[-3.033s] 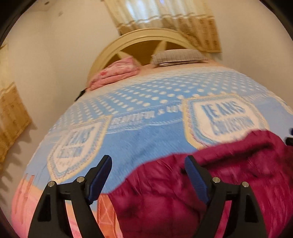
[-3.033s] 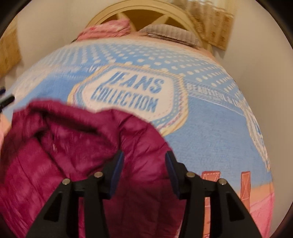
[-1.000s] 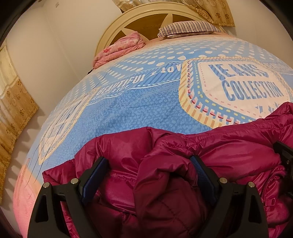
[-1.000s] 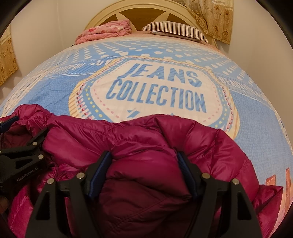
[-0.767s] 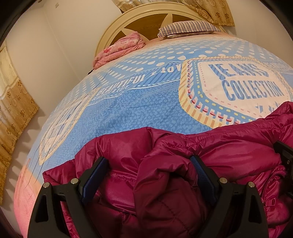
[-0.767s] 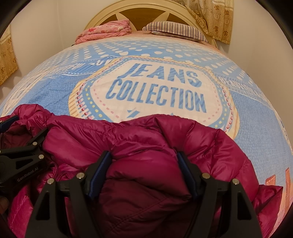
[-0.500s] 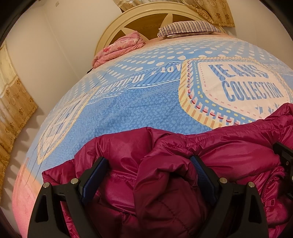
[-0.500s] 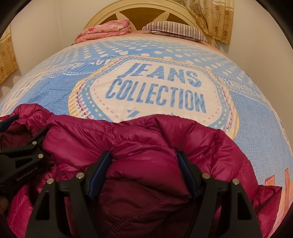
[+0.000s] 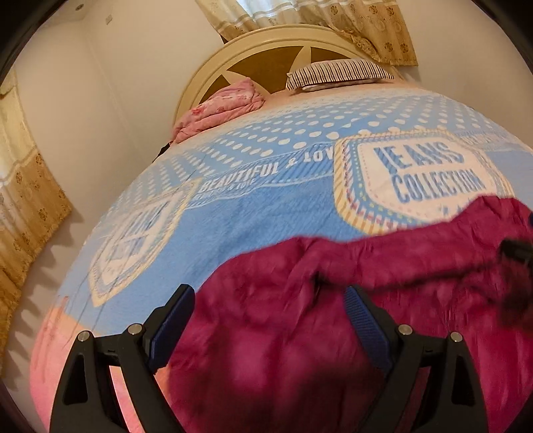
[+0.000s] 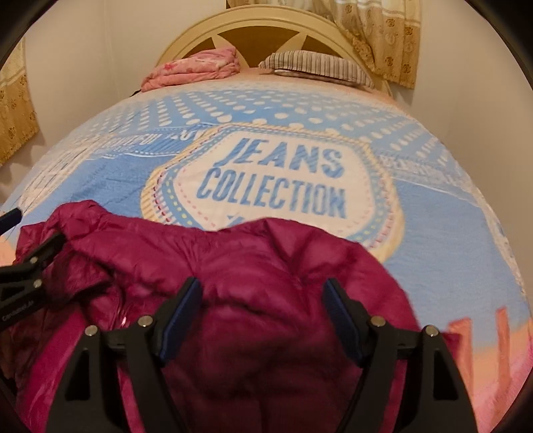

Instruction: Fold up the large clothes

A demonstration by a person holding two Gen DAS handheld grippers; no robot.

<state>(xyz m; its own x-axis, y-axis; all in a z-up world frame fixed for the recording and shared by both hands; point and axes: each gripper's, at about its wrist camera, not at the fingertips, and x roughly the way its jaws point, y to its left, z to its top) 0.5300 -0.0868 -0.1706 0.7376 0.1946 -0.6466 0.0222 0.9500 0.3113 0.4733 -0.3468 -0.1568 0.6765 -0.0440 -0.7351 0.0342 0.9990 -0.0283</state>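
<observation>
While both grippers hang over the bed [image 9: 253, 213], the jacket [image 10: 266, 266] lies bunched under and ahead of them. Left gripper [image 9: 269, 319] and right gripper [image 10: 263, 309] both stand spread, pads not pressing the fabric.

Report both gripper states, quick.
Left gripper: open, nothing gripped, over the magenta jacket.
Right gripper: open, jacket fabric between the jaws, not pinched.

Both wrist cameras sit close above the crumpled magenta puffer jacket [image 9: 333, 316] at the bed's foot, tilted down toward the cream arched headboard [image 10: 263, 30]. Both views share the blue printed bedspread [image 9: 266, 213] and the striped pillow [image 10: 316, 65].
</observation>
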